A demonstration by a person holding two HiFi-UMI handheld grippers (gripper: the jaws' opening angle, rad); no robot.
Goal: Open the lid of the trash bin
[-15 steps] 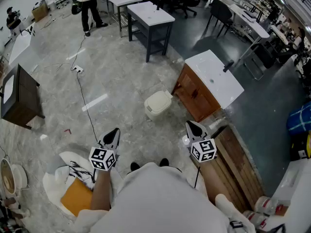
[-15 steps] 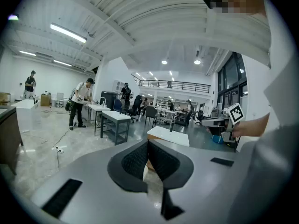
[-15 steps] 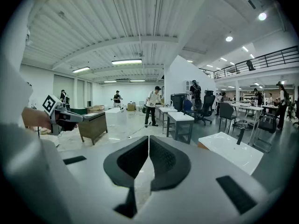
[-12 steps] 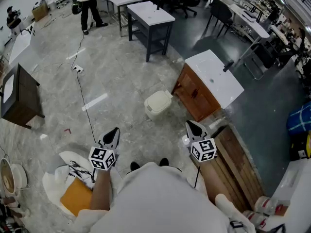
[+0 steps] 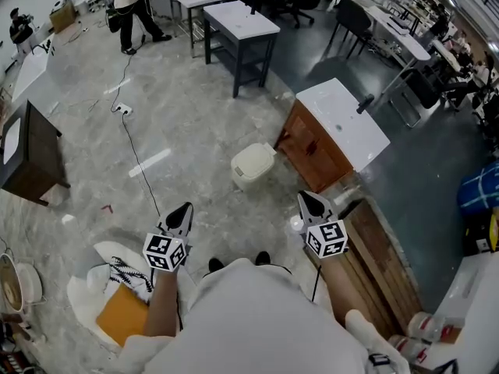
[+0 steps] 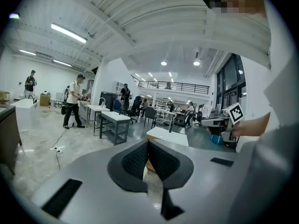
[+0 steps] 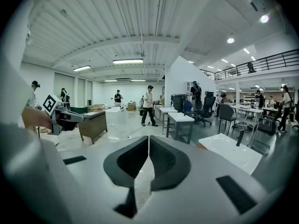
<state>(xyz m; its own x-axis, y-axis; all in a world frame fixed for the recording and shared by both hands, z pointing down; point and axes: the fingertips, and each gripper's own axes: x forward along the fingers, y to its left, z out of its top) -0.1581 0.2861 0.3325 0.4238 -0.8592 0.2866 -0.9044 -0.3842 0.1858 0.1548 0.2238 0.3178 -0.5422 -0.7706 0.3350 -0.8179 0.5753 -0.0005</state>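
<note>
Two claws: left gripper (image 5: 182, 211) and right gripper (image 5: 306, 201), each with its jaws pressed together on nothing.
Trash bin (image 5: 253, 167): on the floor ahead of both claws, between their lines, well apart from each, lid down.
Cabinet (image 5: 312, 150): just beside the bin, ahead of the right claw.
Change: claws and bin stayed put; the distant person (image 5: 126, 8) had stepped leftward.
</note>
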